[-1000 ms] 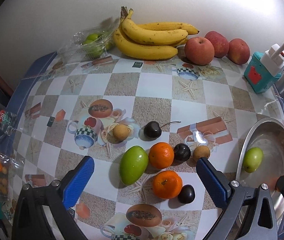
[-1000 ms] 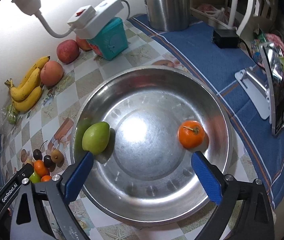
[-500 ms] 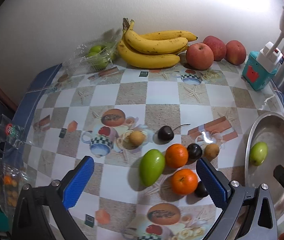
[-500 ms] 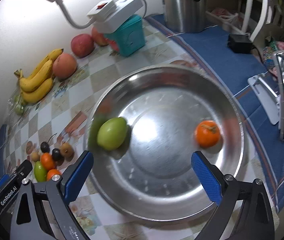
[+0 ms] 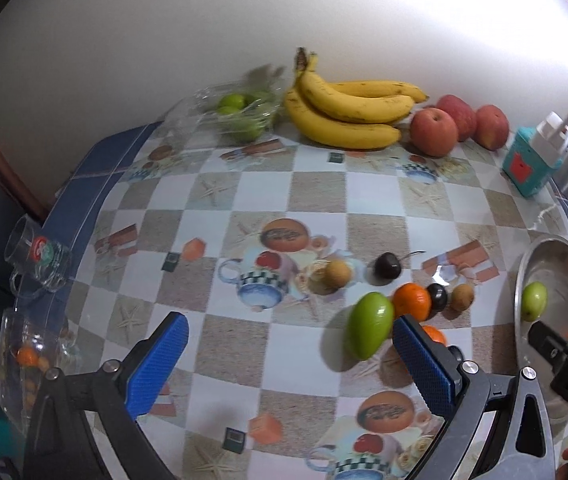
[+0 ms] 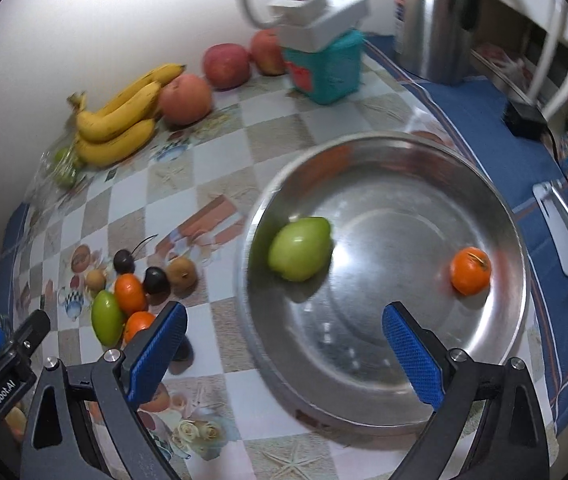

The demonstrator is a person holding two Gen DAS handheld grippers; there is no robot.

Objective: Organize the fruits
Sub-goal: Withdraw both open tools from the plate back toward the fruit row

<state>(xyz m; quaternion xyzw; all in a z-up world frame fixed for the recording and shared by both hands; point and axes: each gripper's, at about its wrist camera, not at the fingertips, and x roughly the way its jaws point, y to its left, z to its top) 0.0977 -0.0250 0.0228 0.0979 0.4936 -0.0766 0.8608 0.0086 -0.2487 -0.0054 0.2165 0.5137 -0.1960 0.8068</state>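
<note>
A steel bowl (image 6: 424, 184) holds a green fruit (image 6: 300, 249) and an orange (image 6: 470, 270). My right gripper (image 6: 284, 352) is open and empty above the bowl's near rim. On the checked tablecloth lie a green mango (image 5: 369, 325), two oranges (image 5: 413, 301), dark plums (image 5: 387, 265) and small brown fruits (image 5: 338, 273). My left gripper (image 5: 290, 362) is open and empty, above the cloth left of this cluster; its right finger (image 5: 424, 364) partly hides one orange. The bowl (image 5: 540, 256) shows at the right edge of the left wrist view.
Bananas (image 5: 348, 114), apples (image 5: 434, 132) and a bag of limes (image 5: 240, 114) line the back wall. A teal box with a white power strip (image 6: 324, 52) and a steel kettle (image 6: 440, 20) stand behind the bowl. Glass mugs (image 5: 38, 252) sit at the table's left edge.
Both grippers have pulled back and shifted left. The fruit cluster now sits further right in the left view; the bowl sits further right in the right view. Both stay open.
</note>
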